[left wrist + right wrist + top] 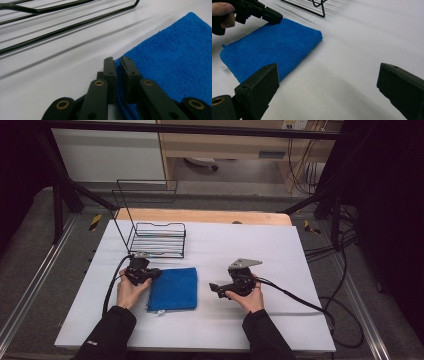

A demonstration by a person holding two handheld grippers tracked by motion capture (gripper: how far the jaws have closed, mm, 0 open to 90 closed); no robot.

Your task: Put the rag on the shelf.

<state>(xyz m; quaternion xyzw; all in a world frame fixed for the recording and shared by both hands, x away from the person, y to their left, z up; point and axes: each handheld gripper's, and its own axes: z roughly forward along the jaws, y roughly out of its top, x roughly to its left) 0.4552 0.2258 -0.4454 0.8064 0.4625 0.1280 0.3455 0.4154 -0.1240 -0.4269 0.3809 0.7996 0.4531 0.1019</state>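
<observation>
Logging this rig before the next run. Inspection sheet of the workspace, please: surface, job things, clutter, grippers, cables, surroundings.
Surface: white sheet over a wooden table top, flat and clean.
Job's things: folded blue cloth lying flat left of centre; black wire rack standing behind it, empty.
Clutter: nothing seen.
Grippers: left gripper shut on the cloth's far left corner; right gripper open, held low over bare sheet to the right of the cloth, aimed at it.
Cables: one black cable trails from the right gripper off the right edge; another runs back from the left.
Surroundings: black frame bars, grey floor, wooden furniture behind.
</observation>
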